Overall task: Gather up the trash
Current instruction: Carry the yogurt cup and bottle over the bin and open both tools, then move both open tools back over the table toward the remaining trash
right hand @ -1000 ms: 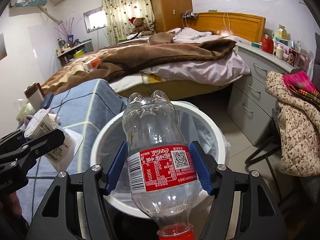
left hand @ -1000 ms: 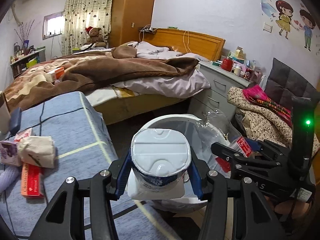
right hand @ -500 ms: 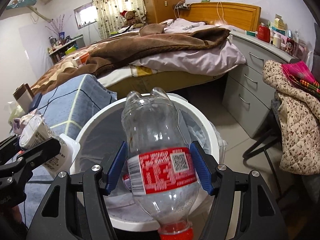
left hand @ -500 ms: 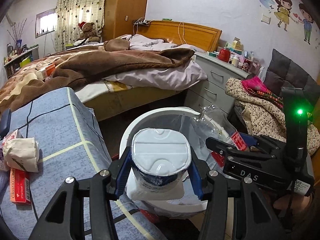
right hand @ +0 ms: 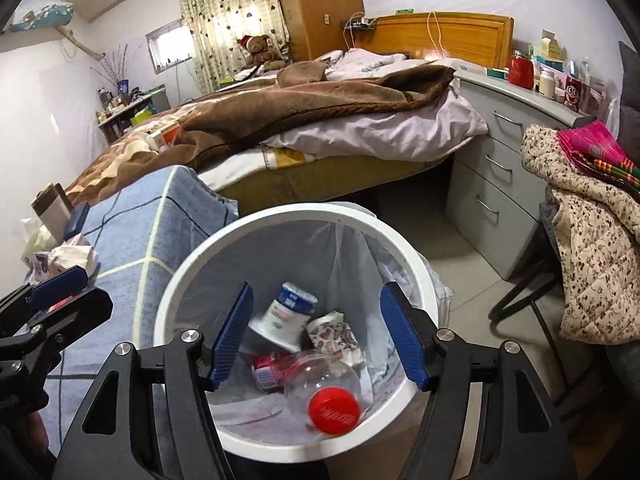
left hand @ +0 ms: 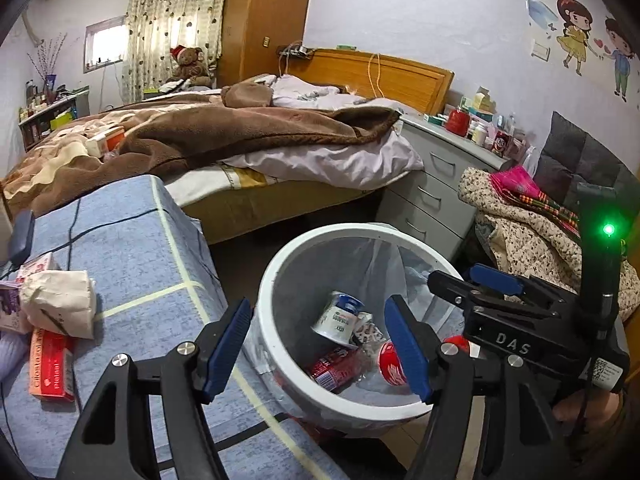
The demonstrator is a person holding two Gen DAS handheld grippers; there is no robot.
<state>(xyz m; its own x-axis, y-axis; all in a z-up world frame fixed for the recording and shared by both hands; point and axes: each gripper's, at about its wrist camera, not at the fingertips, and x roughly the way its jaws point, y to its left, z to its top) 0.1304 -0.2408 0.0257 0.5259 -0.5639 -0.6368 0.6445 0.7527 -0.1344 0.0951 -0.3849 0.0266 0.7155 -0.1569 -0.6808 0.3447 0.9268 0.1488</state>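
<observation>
Grippers over bin | left gripper (left hand: 320, 344) jaws just opened, empty; right gripper (right hand: 316, 332) spread, empty | yogurt cup (right hand: 286, 314), bottle (right hand: 320, 386) inside white bin (right hand: 208, 256) | wrappers (left hand: 56, 308) at 9 o'clock on blue cloth (left hand: 132, 240): a swing could knock bin rim.

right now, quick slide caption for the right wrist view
Open right gripper above the white bin, with the cola bottle and yogurt cup inside.

Left claw (left hand: 318, 344) just opened; right claw (right hand: 316, 336) gapes, empty
</observation>
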